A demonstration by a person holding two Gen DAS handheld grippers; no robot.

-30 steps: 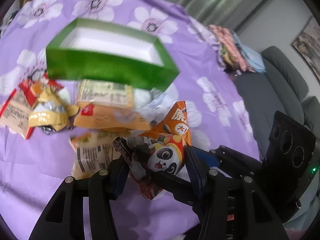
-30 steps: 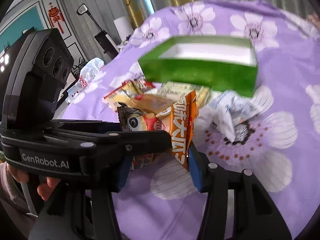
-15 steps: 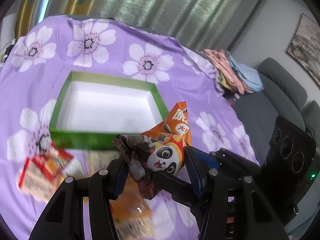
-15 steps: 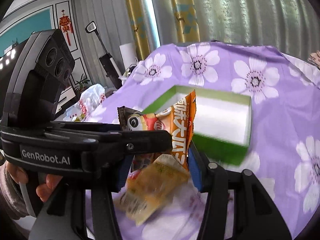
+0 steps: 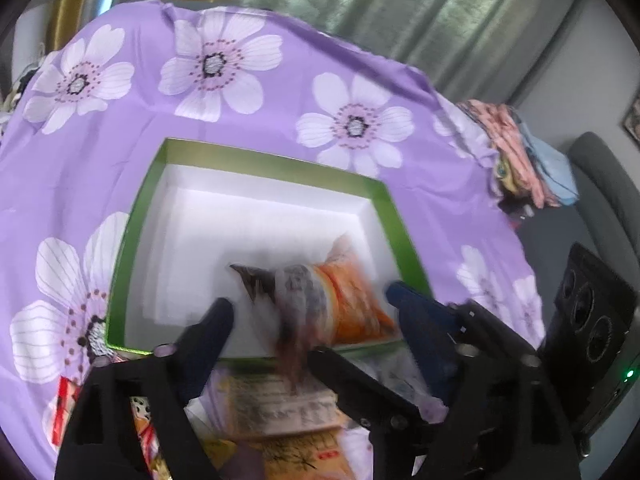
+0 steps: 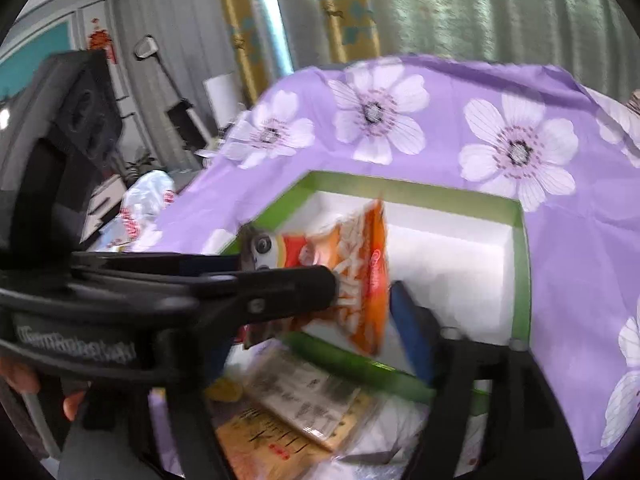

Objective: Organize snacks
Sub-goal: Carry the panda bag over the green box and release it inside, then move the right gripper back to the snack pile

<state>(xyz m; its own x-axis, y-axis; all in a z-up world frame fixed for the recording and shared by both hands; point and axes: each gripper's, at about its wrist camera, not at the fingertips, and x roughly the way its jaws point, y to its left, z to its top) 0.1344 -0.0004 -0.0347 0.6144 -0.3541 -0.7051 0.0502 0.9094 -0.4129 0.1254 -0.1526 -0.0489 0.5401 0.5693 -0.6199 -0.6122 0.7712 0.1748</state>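
An orange panda snack bag point(image 5: 320, 300) is blurred in mid-air over the white inside of the green-rimmed box point(image 5: 388, 208); it also shows in the right wrist view point(image 6: 352, 276). My left gripper point(image 5: 308, 308) is open with its fingers spread wide, and the bag sits loose between them. My right gripper point(image 6: 360, 304) is open too, next to the bag over the box's near edge point(image 6: 360, 364). The left gripper's body crosses the right wrist view on the left.
Several loose snack packets point(image 5: 280, 408) lie on the purple flowered cloth point(image 5: 224, 92) just in front of the box, also in the right wrist view point(image 6: 304, 400). A grey sofa point(image 5: 600, 184) and folded cloths point(image 5: 528, 160) are at the right.
Both grippers moved forward over the box and opened. The panda bag, held between them before, has come loose and is dropping into the box.
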